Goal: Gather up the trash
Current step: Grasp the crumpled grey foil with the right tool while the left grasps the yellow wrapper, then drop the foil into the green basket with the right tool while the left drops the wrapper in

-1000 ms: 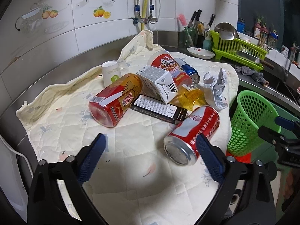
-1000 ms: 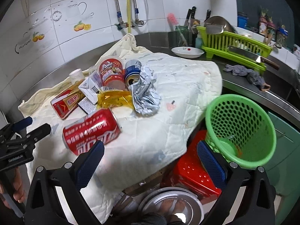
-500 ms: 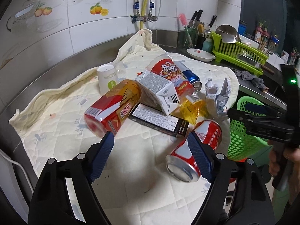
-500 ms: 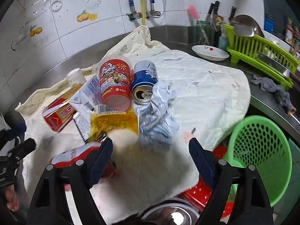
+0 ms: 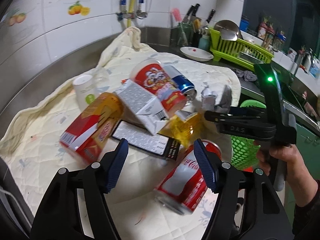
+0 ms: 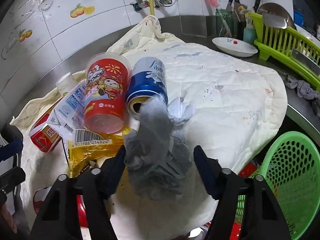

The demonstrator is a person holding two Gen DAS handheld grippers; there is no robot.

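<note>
Trash pile: cans, cartons and wrappers lie on a quilted cloth (image 6: 230, 92) over the counter, mid-frame in both views.
Right gripper (image 6: 160, 158): spread wide, straddling the crumpled grey wrapper (image 6: 158, 152) at lower centre of its view; not yet pinching it, likely the next pick.
Left gripper (image 5: 160, 160): spread, empty, above the black box (image 5: 146, 140), the red cola can (image 5: 186, 182) just lower right.
Green basket (image 6: 290, 172): lower right, below the counter edge, probably so trash drops in.
</note>
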